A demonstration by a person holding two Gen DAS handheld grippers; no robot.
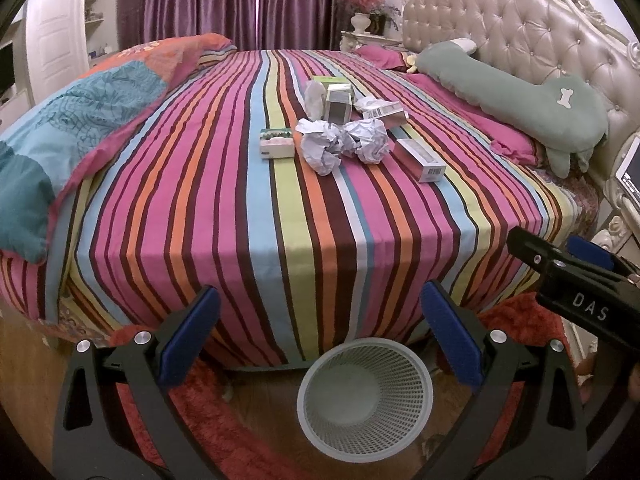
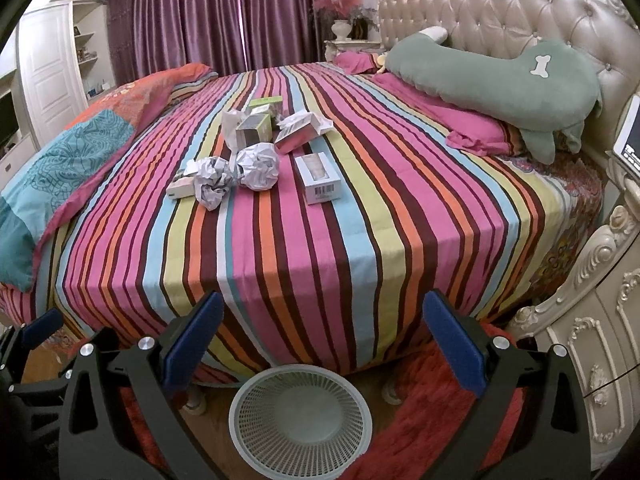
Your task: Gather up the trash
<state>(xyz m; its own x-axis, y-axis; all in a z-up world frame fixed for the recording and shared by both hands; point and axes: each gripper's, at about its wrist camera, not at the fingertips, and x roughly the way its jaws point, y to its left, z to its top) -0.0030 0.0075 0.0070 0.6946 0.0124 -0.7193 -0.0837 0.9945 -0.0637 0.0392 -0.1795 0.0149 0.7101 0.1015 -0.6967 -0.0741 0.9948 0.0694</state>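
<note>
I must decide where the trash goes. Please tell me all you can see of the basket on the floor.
The basket is a round, pale grey-white bin, plastic by its look, with latticed walls and a solid bottom. It stands upright and empty on the wooden floor at the foot of the bed, beside a red rug. Neither gripper touches it.

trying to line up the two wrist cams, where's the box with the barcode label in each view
Left wrist view: the barcode box lies right of centre on the striped bed, at the right end of the trash pile, right of the crumpled paper balls.
Right wrist view: the same box sits near the picture's centre, again right of the paper balls.
Shared landmark: the white mesh wastebasket on the floor at the near edge of the bed, bottom centre in both.
</note>
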